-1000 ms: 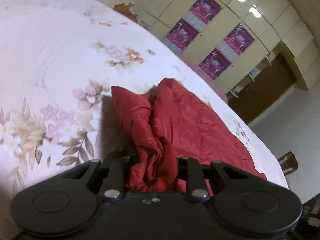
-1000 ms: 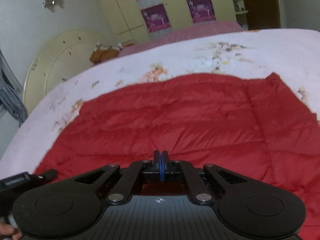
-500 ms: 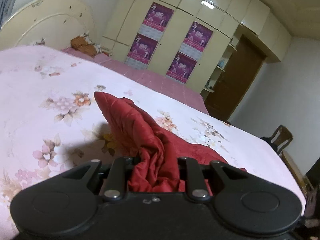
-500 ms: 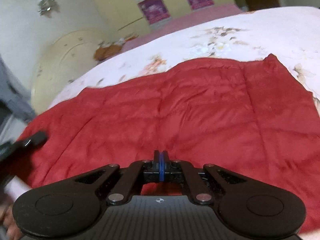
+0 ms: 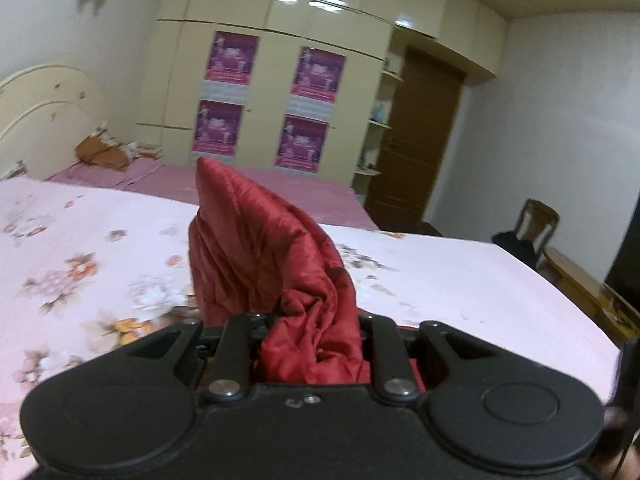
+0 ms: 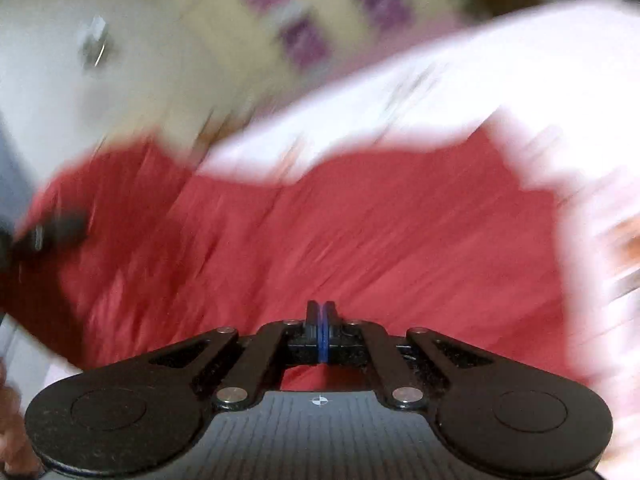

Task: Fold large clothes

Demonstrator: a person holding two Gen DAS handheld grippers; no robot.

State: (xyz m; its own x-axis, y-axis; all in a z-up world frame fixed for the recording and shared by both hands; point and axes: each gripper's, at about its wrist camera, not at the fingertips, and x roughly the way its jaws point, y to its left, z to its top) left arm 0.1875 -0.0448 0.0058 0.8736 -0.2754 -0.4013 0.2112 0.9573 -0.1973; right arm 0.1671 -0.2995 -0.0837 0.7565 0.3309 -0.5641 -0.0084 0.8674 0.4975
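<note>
Your left gripper (image 5: 310, 344) pinches a bunched fold of the red quilted garment (image 5: 264, 256), holding it raised in a peak above the floral bedsheet (image 5: 80, 248). Your right gripper (image 6: 320, 326) has its 2 fingers pressed together with no cloth visible between them, over the garment (image 6: 340, 232) spread on the bed; that view is blurred

Left hand-held gripper (image 5: 310, 344) clamped; right hand-held gripper (image 6: 320, 320) closed

Red garment (image 5: 260, 256), pink floral bedsheet (image 5: 100, 240)
</note>
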